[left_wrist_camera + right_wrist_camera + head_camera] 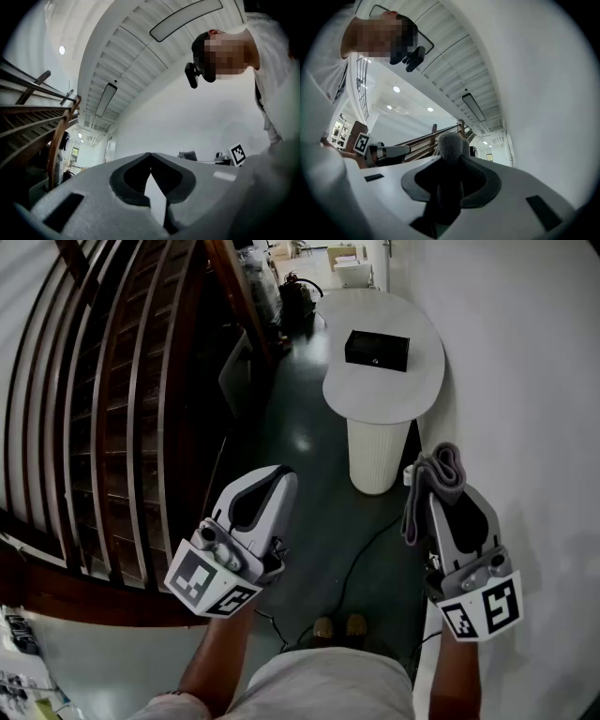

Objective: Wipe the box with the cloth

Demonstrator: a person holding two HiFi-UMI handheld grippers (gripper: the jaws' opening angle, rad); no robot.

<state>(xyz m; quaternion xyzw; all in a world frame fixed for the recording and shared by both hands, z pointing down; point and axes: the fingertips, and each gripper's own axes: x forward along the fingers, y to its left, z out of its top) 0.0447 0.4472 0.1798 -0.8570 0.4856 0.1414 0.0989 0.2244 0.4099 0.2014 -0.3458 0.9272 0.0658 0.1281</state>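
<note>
Now your right gripper (452, 163) clamps the folded grey cloth (439, 474), while your left gripper (150, 155) is closed on nothing. The small black rectangular box (377, 350), lid down, sits at twelve o'clock on the white oval table (389, 399).

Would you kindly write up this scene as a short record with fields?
box: black, on the table, far ahead of both grippers
table: white, oval, against the wall
cloth: grey, clamped in the right gripper
left gripper: shut, empty
right gripper: shut on the cloth
stairs: wooden, to the left
wiping: not yet begun
</note>
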